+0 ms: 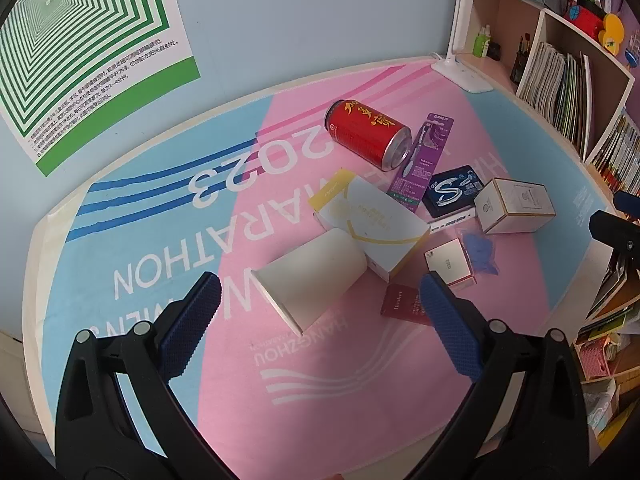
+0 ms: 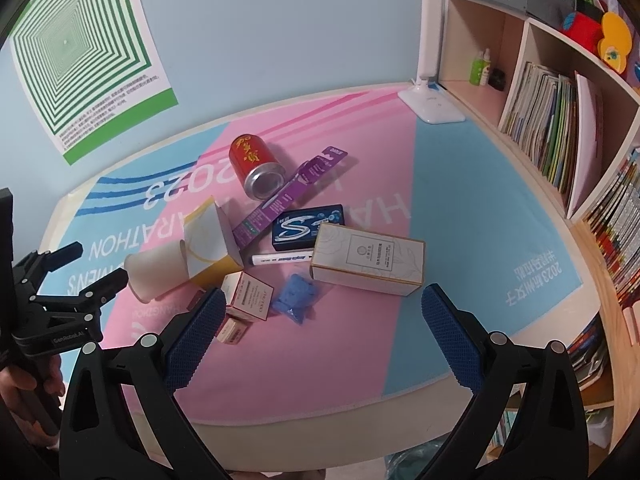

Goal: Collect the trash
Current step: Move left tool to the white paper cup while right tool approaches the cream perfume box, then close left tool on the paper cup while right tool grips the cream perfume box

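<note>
While nothing is yet held, both tools hang over the surface [image 2: 460,208] with jaws spread wide and empty: the left gripper [image 1: 320,312] straddles the near end of the paper cup [image 1: 312,280], and the right gripper [image 2: 320,320] hovers short of the pile, just nearer than the blue crumpled wrapper [image 2: 296,298].

Taking the paper cup as the landmark, it lies tipped on its side with its mouth toward the left camera, which probably explains the low, level approach, a jaw to each side of the wall. Just right of it sits a small pink-edged box [image 1: 448,264], with a dark red packet [image 1: 404,300] nearer. Leaning on the cup from behind is the yellow-trimmed white box [image 1: 376,224].

Further right of the cup come the blue wrapper, a white marker [image 2: 280,258] and the long beige carton [image 2: 368,260]. Beyond them lie the dark blue gum pack [image 2: 308,224] and the purple toothbrush package [image 2: 292,196]. Farthest from the cup, the red can [image 1: 368,132] lies on its side.

No bin is visible in either view.
</note>
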A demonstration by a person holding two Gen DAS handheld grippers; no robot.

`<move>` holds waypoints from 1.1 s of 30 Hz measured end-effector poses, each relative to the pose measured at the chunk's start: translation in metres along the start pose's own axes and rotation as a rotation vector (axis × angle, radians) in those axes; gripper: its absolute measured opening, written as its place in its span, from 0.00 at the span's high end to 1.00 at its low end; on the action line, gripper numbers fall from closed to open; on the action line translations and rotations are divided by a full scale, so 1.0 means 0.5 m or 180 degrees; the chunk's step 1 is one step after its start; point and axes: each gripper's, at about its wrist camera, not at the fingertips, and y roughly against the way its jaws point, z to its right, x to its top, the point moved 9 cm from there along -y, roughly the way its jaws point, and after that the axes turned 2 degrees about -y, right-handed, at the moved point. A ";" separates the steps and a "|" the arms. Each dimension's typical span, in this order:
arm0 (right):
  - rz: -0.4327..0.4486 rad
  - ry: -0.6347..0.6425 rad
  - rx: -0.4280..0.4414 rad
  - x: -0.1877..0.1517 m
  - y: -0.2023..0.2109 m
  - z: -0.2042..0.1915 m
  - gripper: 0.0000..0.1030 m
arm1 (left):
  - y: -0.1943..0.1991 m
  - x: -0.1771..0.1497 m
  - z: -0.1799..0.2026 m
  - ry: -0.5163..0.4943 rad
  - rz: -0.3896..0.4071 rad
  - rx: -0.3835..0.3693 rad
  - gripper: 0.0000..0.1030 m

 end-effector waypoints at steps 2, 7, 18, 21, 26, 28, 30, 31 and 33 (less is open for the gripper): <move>-0.0077 0.0021 -0.0007 -0.001 -0.007 0.003 0.06 | -0.004 0.000 0.000 -0.0022 -0.0008 0.0007 0.06; -0.0063 0.0098 0.0001 0.006 -0.020 0.003 0.06 | -0.013 0.001 -0.007 -0.0048 -0.0047 0.0034 0.06; -0.0216 0.0118 0.0040 0.015 -0.068 0.027 0.06 | -0.054 -0.001 -0.015 -0.0103 -0.0205 0.0048 0.06; -0.0254 0.0236 -0.0021 0.019 -0.092 0.039 0.06 | -0.072 -0.002 -0.013 -0.0233 -0.0263 0.0029 0.06; -0.0406 0.0610 -0.0074 0.024 -0.145 0.056 0.06 | -0.107 -0.004 -0.013 -0.0584 -0.0388 -0.0072 0.06; -0.0512 0.0756 -0.0056 0.020 -0.167 0.060 0.06 | -0.119 -0.004 -0.010 -0.0699 -0.0438 -0.0117 0.06; -0.0589 0.0923 -0.0022 0.018 -0.189 0.061 0.06 | -0.135 -0.008 -0.004 -0.0877 -0.0519 -0.0228 0.06; -0.0647 0.1025 -0.0017 0.016 -0.203 0.061 0.06 | -0.141 -0.010 -0.001 -0.0932 -0.0543 -0.0256 0.06; -0.0729 0.1196 0.0003 0.015 -0.226 0.063 0.06 | -0.158 -0.015 0.000 -0.1078 -0.0620 -0.0262 0.06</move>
